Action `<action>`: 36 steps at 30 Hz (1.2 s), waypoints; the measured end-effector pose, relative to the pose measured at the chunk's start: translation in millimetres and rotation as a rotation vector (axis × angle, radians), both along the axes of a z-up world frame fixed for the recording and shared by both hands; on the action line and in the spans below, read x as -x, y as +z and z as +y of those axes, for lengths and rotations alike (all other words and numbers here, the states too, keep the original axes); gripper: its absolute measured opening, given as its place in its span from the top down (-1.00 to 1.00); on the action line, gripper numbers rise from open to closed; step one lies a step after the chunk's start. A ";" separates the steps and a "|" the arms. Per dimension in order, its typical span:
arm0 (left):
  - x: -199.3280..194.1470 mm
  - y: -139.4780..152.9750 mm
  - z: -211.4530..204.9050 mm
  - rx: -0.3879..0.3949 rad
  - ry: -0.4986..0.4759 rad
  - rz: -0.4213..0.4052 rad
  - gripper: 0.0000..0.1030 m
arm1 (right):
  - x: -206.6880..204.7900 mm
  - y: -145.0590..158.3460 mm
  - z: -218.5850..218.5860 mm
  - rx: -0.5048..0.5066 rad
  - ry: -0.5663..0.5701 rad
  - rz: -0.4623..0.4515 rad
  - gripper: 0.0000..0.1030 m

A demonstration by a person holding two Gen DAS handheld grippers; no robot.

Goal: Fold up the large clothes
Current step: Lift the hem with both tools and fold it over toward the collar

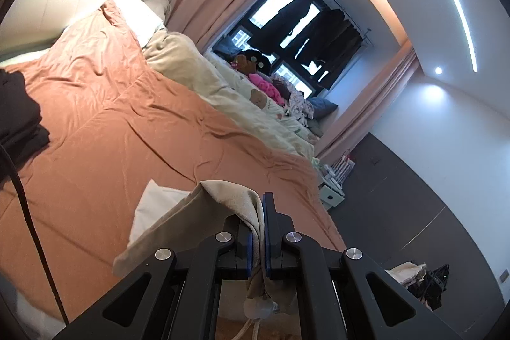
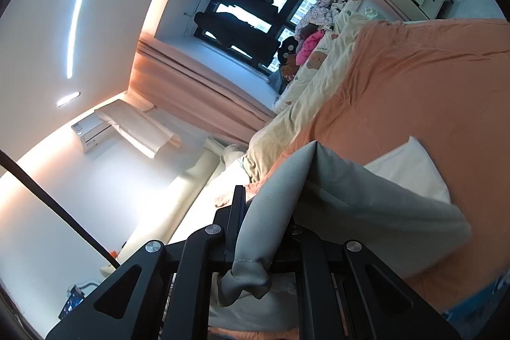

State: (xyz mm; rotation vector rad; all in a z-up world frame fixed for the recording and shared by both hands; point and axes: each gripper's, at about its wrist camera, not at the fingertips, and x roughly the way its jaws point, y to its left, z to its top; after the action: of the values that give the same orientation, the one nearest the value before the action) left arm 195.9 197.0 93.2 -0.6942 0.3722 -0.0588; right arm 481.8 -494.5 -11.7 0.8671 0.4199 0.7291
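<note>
My left tongs [image 1: 258, 231] are pinched tight on an edge of the beige cloth [image 1: 204, 212]. My right tongs [image 2: 264, 225] are squeezed on another edge of the same cloth [image 2: 350, 206]. It hangs between my hands, lifted over the bed with the orange sheet [image 1: 127, 117]. I think the cloth is soft, floppy and light. Corners are the best spots to hold, so it stays flat and does not sag.

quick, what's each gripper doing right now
left gripper: shut on the beige garment
right gripper: shut on the same garment, gripping a fold of it
</note>
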 end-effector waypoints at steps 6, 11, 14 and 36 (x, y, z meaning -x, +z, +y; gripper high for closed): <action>-54.6 -13.4 15.8 0.001 0.002 0.057 0.91 | -47.4 -4.2 21.1 0.013 -0.013 0.036 0.86; -90.8 -32.7 27.8 0.024 -0.005 0.092 0.91 | -77.7 -10.1 31.6 0.023 -0.031 0.084 0.86; -114.5 -47.9 31.3 0.025 -0.006 0.129 0.91 | -89.0 -9.3 36.5 0.036 -0.040 0.102 0.86; -228.3 -160.4 47.8 0.032 -0.014 0.366 0.70 | -153.2 -32.2 66.3 0.051 -0.037 0.384 0.59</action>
State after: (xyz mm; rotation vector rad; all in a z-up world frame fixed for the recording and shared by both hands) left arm 424.2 244.8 -67.2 -0.7350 0.7282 0.0506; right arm 634.9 -428.2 -43.9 0.9659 0.7587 0.5143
